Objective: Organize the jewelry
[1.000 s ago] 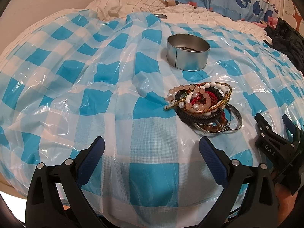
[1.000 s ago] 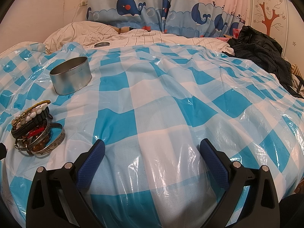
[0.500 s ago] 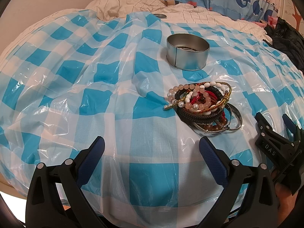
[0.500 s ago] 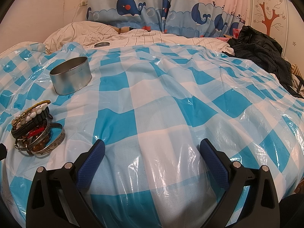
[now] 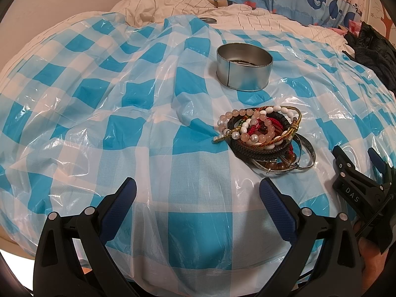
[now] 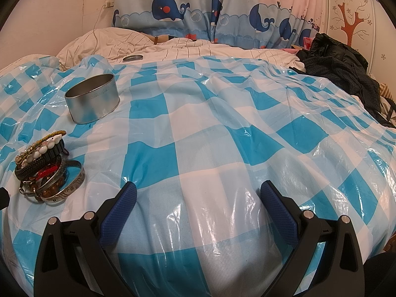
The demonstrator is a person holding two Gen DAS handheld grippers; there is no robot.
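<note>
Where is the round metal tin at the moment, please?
The metal tin stands upright and open on the blue checked plastic sheet, just beyond the pile of bracelets; in the right wrist view it sits far left, behind that pile.

Bed: wore striped cream bedding, spread with a blue-and-white checked plastic sheet.
Sheet, left: an open round metal tin stood far; a heap of bracelets lay nearer.
Bedding, far: a small metal lid.
Far right: dark clothing.

Warm dim light, fisheye-warped edges
</note>
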